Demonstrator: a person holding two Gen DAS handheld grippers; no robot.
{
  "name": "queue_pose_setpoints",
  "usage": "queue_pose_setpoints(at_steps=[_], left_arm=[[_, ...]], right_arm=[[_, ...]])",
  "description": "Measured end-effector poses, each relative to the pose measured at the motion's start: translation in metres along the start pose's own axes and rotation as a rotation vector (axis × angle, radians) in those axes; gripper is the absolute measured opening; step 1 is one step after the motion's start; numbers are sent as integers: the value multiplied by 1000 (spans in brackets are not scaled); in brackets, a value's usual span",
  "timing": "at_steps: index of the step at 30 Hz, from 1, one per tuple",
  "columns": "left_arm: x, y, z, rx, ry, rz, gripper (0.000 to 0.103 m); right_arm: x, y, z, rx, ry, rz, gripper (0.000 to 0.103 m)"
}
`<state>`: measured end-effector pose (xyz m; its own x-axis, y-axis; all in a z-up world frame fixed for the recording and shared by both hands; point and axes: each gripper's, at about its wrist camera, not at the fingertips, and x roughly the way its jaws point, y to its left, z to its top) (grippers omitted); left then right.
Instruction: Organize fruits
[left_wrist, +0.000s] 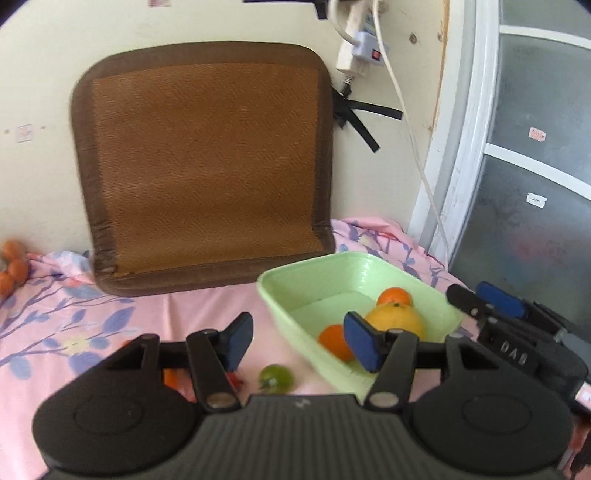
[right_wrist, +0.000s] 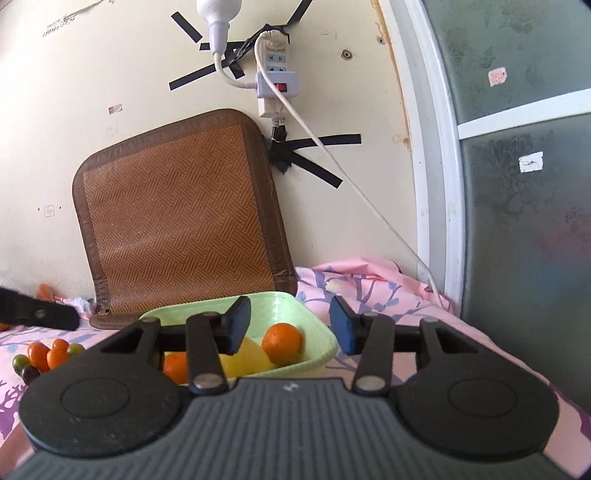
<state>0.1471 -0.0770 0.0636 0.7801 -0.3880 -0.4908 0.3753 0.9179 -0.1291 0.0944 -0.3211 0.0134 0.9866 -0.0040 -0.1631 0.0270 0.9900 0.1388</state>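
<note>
**Inspector:** Fruit status: three pieces sit in the green tray (left_wrist: 280, 291), namely a yellow fruit (left_wrist: 395, 319) and two oranges (left_wrist: 395, 297), touching one another at the tray's near right end. The far end is bare.

**Assistant:** And outside it?

**Inspector:** A green tomato (left_wrist: 276, 377) lies on the pink cloth (left_wrist: 74, 332) just beside the tray's near wall. More small fruit (right_wrist: 48, 356) is clustered further left.

**Assistant:** Grippers?

**Inspector:** Left gripper (left_wrist: 297, 341): jaws moderately apart, nothing between them. Right gripper (right_wrist: 290, 325): likewise, empty.

**Assistant:** Risks?

**Inspector:** In my judgement, the tomato is round and the cloth is soft, so an off-centre pinch may roll it away. The two grippers are close together, and a careless reach could knock the tray.
</note>
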Motion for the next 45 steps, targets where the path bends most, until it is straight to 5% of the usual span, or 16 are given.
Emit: queue_pose_setpoints(at_steps=[5,9,13,17,26,28,30,38,45], left_arm=[[-50,69,-33,-43,25,147,53],[-68,112,-56,-82,72,210,53],[-66,130,-64,-118,70,197,53],[-50,132,-59,-108,72,157,53],[-7,151,-48,-141,108,15,47],[-7,155,-50,-175,101,-30,28],[-10,157,-53,-195,99,-39,28],[-59,132,-71,-203,67,-78,28],[-75,66,-89,-140,84,-174,28]], right_arm=[[-19,8,1,33,11,58,38],[-36,44,-4,-14,68,205,38],[-27,96,-14,-119,196,365,38],[4,136,-20,-170,319,408,38],[46,170,-32,-201,415,373,38],[52,173,-36,-205,449,370,33],[51,173,-36,-198,448,372,30],[-3,150,-34,-199,380,374,30],[-51,104,-40,-177,350,271,30]])
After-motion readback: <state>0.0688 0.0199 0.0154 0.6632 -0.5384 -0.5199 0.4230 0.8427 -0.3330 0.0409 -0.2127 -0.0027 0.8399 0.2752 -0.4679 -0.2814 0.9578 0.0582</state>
